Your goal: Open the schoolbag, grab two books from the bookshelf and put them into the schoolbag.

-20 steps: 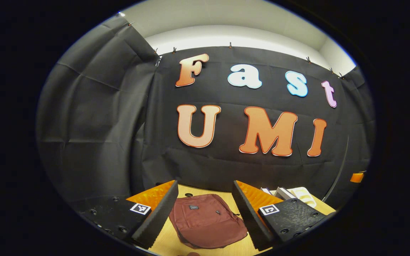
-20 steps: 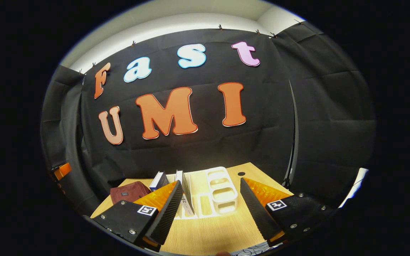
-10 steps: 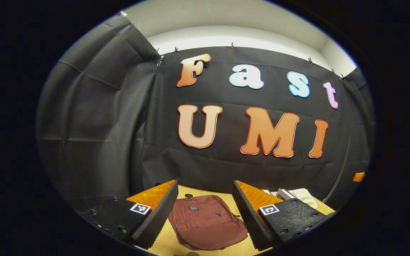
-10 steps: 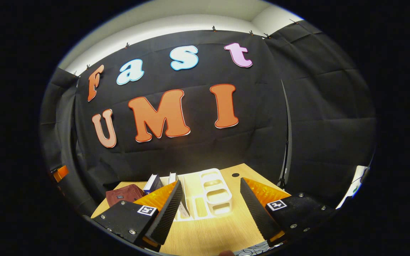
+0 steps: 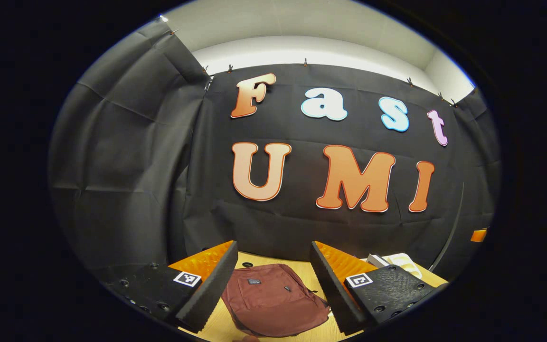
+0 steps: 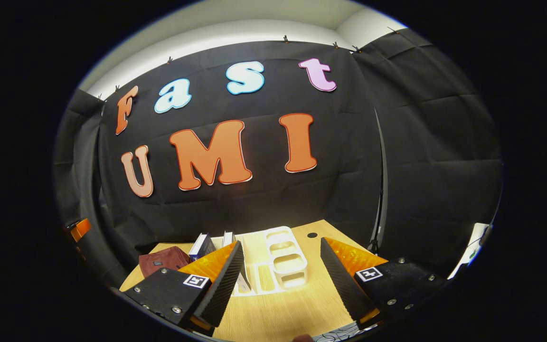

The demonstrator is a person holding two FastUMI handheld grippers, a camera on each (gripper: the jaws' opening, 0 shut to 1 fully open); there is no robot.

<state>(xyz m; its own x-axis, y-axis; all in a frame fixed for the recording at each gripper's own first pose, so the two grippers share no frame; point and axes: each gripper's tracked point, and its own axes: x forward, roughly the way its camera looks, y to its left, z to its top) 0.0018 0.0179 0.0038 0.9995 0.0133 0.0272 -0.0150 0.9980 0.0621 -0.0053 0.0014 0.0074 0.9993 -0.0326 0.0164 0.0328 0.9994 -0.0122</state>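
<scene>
A maroon schoolbag point(image 5: 271, 299) lies flat and zipped on the wooden table, straight ahead of my left gripper point(image 5: 273, 285), which is open and held above the table with nothing between its fingers. In the right gripper view the same schoolbag point(image 6: 162, 260) sits at the far left. Two books point(image 6: 202, 246) stand leaning in a white bookshelf rack point(image 6: 283, 259) ahead of my right gripper point(image 6: 280, 278), which is open and empty. The left finger of that gripper hides the lower part of the nearer book. The rack point(image 5: 399, 261) also peeks out at the right of the left gripper view.
The wooden table point(image 6: 278, 313) has a small round cable hole point(image 6: 311, 235) near its back edge. Black cloth walls close in behind and on both sides of the table.
Both views have shifted a little: the schoolbag has slid slightly left in the left gripper view, and the rack slightly left and down in the right gripper view. Both grippers stay open.
</scene>
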